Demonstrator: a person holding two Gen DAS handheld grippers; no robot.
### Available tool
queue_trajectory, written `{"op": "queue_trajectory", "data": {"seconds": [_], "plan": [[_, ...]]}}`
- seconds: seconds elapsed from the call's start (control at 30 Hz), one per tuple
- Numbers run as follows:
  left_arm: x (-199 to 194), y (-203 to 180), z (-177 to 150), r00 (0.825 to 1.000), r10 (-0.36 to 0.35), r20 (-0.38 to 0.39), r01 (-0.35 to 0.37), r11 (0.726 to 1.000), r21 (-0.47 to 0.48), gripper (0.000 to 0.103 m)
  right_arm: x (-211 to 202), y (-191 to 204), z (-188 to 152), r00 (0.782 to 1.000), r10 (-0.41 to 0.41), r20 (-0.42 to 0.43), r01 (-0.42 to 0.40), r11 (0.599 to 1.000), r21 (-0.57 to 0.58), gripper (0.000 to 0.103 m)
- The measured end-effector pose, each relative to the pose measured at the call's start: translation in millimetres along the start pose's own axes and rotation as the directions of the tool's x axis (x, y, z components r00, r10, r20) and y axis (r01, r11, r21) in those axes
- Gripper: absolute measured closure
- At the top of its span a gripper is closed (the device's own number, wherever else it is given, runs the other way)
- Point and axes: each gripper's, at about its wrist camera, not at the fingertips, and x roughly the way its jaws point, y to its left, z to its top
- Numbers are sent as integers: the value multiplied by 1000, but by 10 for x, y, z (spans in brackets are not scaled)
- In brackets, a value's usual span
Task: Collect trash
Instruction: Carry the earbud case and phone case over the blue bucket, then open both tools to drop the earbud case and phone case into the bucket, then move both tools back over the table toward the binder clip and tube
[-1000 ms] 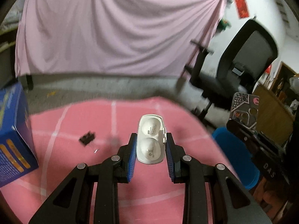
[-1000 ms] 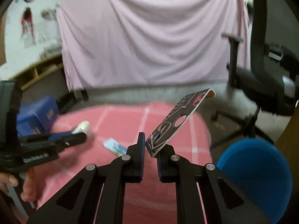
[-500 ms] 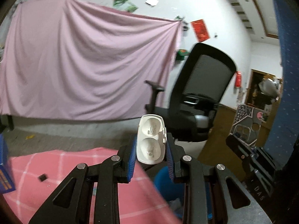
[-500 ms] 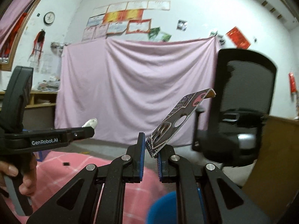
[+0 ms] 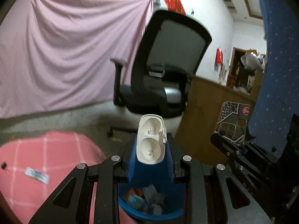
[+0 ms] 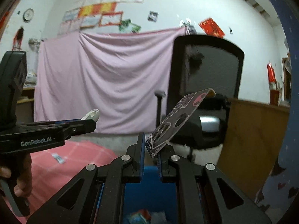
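My left gripper (image 5: 151, 147) is shut on a white plastic blister tray (image 5: 150, 138) with two round hollows, held upright over the blue bin (image 5: 149, 211). That bin holds crumpled wrappers. My right gripper (image 6: 151, 146) is shut on a dark printed card with cut-out holes (image 6: 175, 123), which slants up to the right above the same blue bin (image 6: 149, 184). In the right wrist view the left gripper (image 6: 87, 120) shows at the left with the white tray's tip (image 6: 92, 114). The left wrist view has the card (image 5: 233, 119) at the right.
A black office chair (image 5: 164, 71) stands just beyond the bin, beside a wooden panel (image 5: 207, 112). A pink checked cloth (image 5: 46, 160) at the lower left carries a small wrapper (image 5: 37, 175) and a black clip (image 5: 4, 166). A pink sheet (image 6: 102, 78) hangs behind.
Both grippers swung right from over the pink cloth to above the blue bin, still holding the tray and the card. The chair now fills the middle of both views.
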Motion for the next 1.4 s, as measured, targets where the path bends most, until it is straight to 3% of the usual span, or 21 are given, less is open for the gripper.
{"op": "queue_trajectory", "data": {"seconds": [0.2, 0.43, 0.53, 0.6, 0.67, 0.97, 1.07, 1.23, 1.3, 1.4], "plan": [[328, 20, -165, 989, -20, -146, 10, 997, -72, 78, 202, -223, -229, 987, -2, -161, 7, 999, 32, 93], [508, 160, -308, 968, -16, -252, -15, 993, -118, 78, 431, -353, -396, 958, 30, -286, -5, 996, 86, 92], [536, 212, -352, 961, -19, -275, -18, 991, -134, 78, 470, -352, -456, 951, 33, -309, -5, 996, 92, 85], [555, 241, -373, 956, -20, -291, -21, 990, -139, 77, 489, -353, -484, 947, 38, -318, -8, 995, 97, 74], [555, 274, -378, 952, -17, -304, -29, 989, -144, 75, 498, -347, -494, 946, 51, -321, -16, 994, 110, 74], [449, 425, -357, 957, 5, -290, -57, 984, -170, 62, 534, -371, -495, 944, 82, -319, -31, 986, 163, 67], [373, 448, -337, 963, 19, -267, -66, 984, -166, 60, 502, -375, -456, 953, 75, -294, -24, 985, 174, 61], [137, 523, -262, 978, 60, -202, -94, 982, -164, 47, 440, -338, -329, 970, 54, -238, -9, 982, 188, 52], [16, 567, -213, 983, 87, -164, -114, 980, -163, 45, 419, -320, -265, 977, 44, -210, -1, 980, 199, 38], [-160, 637, -141, 984, 142, -106, -157, 976, -153, 29, 363, -276, -163, 988, 36, -153, -2, 976, 220, 26]]}}
